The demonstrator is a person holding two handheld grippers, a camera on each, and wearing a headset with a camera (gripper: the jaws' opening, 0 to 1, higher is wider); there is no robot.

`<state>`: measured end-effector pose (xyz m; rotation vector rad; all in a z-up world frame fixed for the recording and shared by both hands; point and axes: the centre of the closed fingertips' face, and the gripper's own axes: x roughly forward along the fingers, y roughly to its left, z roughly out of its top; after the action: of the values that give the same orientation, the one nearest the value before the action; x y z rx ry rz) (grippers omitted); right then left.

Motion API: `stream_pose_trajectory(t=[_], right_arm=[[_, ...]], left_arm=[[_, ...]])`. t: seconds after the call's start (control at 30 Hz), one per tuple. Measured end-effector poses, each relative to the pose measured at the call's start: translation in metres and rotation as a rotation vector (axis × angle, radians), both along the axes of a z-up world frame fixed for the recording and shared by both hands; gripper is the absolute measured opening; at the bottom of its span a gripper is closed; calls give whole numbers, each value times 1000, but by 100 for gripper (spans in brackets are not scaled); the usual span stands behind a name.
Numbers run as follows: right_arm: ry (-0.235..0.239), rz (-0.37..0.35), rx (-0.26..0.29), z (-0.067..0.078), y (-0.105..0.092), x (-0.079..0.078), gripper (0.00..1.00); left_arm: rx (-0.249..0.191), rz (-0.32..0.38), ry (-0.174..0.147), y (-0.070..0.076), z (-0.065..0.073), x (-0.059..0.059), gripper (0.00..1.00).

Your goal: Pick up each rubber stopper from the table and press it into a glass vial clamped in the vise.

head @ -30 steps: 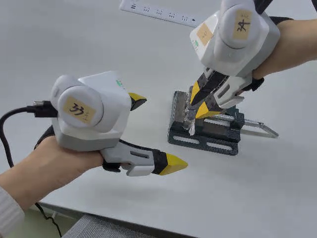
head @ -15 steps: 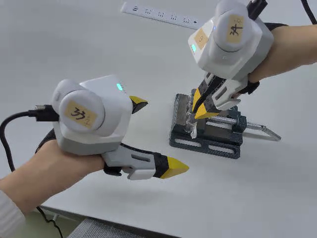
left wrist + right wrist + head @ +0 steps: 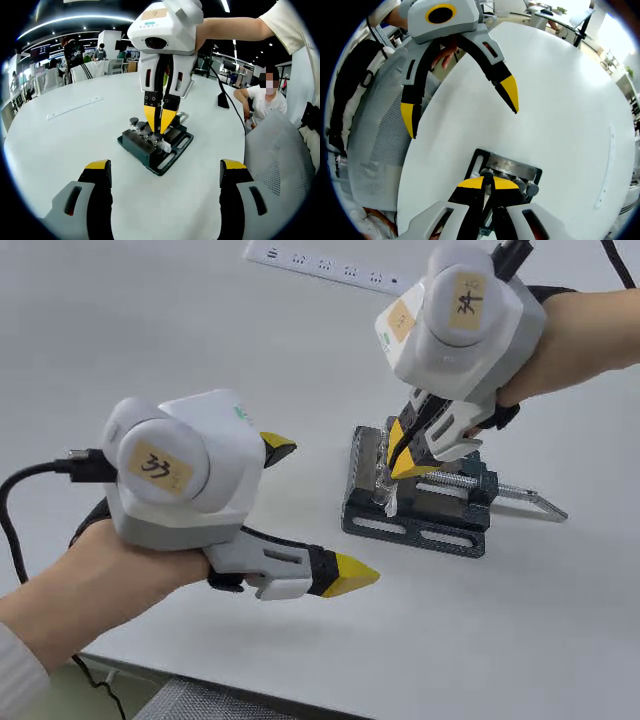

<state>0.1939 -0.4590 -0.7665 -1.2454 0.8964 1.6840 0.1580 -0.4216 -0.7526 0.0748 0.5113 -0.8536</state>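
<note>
Open-plan office or lab, ceiling light strips (image 3: 75,20), seated people (image 3: 257,102), mesh chair (image 3: 280,155), big round white table (image 3: 65,140).

Your dark metal bench vise (image 3: 415,512) sits on the white round table (image 3: 200,350), right of centre, with small glass vials (image 3: 145,127) in a row in its clamp. The white power strip (image 3: 320,267) lies behind it. Your right gripper (image 3: 400,455) is directly above the vials; your left gripper (image 3: 320,510) is nearer you, well apart leftward.
</note>
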Motion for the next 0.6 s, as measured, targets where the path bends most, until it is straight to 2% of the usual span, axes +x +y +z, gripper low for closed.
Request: stream_pose_trajectory(t=[0.27, 0.4, 0.6], right_arm=[[-25, 10, -22, 0, 0, 0, 0], [-21, -28, -30, -1, 0, 1, 0], [-30, -42, -45, -3, -2, 0, 0]], left_arm=[[-2, 8, 5, 1, -1, 0, 88], [-2, 9, 4, 1, -1, 1, 88], [-5, 8, 0, -1, 0, 2, 88]])
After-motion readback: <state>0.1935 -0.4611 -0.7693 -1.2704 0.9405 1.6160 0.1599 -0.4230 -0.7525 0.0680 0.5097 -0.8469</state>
